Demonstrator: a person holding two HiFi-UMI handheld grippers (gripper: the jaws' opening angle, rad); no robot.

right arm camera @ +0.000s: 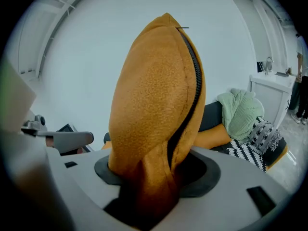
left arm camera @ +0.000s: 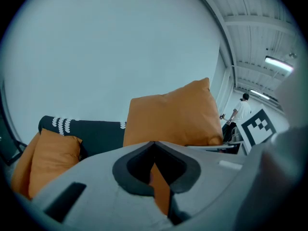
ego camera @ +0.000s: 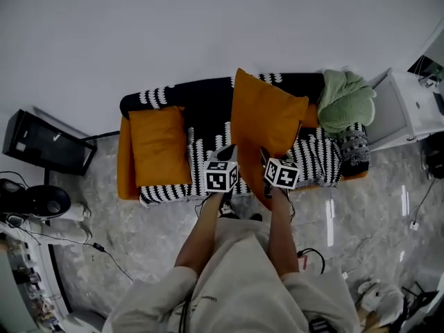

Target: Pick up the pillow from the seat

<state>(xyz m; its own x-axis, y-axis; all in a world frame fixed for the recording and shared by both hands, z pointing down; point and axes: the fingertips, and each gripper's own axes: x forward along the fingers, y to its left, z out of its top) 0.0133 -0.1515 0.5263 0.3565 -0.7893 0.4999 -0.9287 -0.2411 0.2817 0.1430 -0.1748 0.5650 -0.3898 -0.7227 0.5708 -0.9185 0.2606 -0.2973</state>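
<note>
One orange pillow (ego camera: 267, 120), held on end over the sofa (ego camera: 208, 106) seat: left gripper (left arm camera: 161, 189) clamped on its thin lower edge, right gripper (right arm camera: 151, 186) clamped on a bunched corner beside the zip. Sofa carries a black-and-white throw (ego camera: 316, 159), second orange cushion (ego camera: 161, 144), green blanket (ego camera: 345, 101). Marbled floor (ego camera: 139, 234); white wall (ego camera: 208, 26).

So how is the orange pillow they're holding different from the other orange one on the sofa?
The held pillow stands upright in the air, its bottom edge gripped by the left gripper and right gripper; the other pillow lies flat on the sofa, untouched. The held pillow shows a dark zipper; the other pillow shows none. Both are plain orange.
</note>
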